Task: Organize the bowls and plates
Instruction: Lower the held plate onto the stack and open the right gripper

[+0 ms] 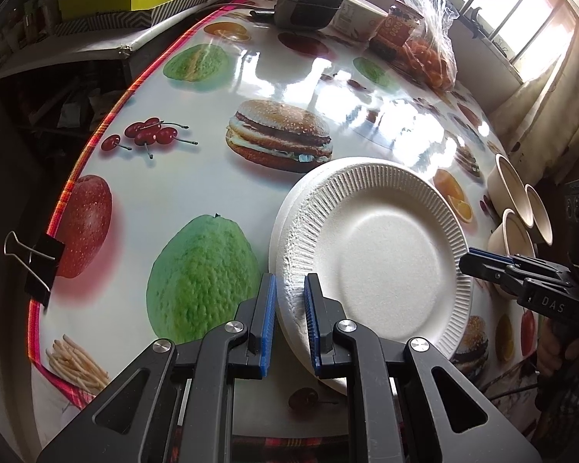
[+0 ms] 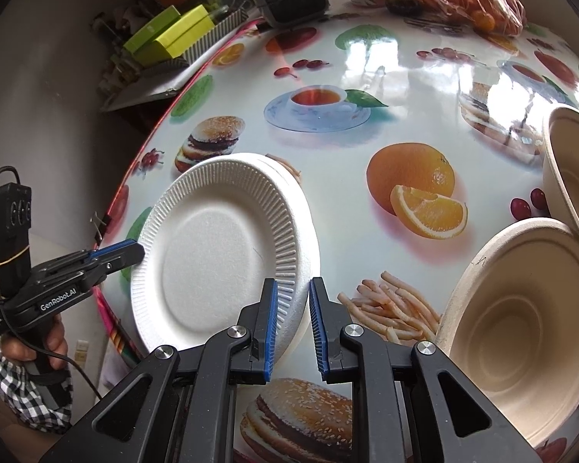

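Left wrist view: stack of white ribbed foam plates (image 1: 382, 266) on glossy food-print surface (image 1: 197, 200), near its front edge; open room toward pink-striped rim with black binder clip (image 1: 38, 266). Left gripper (image 1: 291, 320) clamped on stack's near-left rim. Tan paper bowls (image 1: 521, 208) far right, partly cut off.

Right wrist view: right gripper (image 2: 293, 320) straddles stack's near-right rim, jaws slightly apart, contact unclear. Bowls at right cropped by frame.

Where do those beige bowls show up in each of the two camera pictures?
Left wrist view: bowls at the far right edge, beyond the white plates.
Right wrist view: bowls fill the lower right, large and close.
Shared landmark: the printed orange between plates and bowls.
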Available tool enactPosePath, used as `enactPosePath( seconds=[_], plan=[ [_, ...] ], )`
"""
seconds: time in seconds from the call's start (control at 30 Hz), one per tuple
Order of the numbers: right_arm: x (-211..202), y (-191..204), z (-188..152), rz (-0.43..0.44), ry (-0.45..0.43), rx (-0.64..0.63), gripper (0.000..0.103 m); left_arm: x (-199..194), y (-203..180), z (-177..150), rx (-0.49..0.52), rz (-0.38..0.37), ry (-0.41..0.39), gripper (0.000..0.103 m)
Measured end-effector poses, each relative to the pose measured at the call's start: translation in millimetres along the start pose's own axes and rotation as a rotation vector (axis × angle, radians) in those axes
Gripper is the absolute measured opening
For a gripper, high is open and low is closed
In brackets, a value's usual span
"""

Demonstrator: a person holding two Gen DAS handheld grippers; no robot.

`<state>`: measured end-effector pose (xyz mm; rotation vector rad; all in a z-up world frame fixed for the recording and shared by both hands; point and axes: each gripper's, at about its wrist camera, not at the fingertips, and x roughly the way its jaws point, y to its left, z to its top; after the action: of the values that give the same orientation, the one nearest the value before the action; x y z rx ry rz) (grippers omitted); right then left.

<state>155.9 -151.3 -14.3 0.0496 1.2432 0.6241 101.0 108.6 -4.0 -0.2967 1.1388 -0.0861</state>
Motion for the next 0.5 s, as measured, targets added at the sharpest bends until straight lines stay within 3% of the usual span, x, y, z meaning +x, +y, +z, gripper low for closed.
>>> enactPosePath(
  seconds=[0.3,0.5],
  plan=[
    [-0.8,0.0,-0.2,0.004,-0.001,0.003,0.018,1.1,0.6,-0.5,0.003,0.012,0.001,0.017],
    [-1.3,0.2,-0.8,0.004,-0.003,0.006,0.018,1.3,2.9,-0.8,0.003,0.022,0.000,0.029]
  ],
)
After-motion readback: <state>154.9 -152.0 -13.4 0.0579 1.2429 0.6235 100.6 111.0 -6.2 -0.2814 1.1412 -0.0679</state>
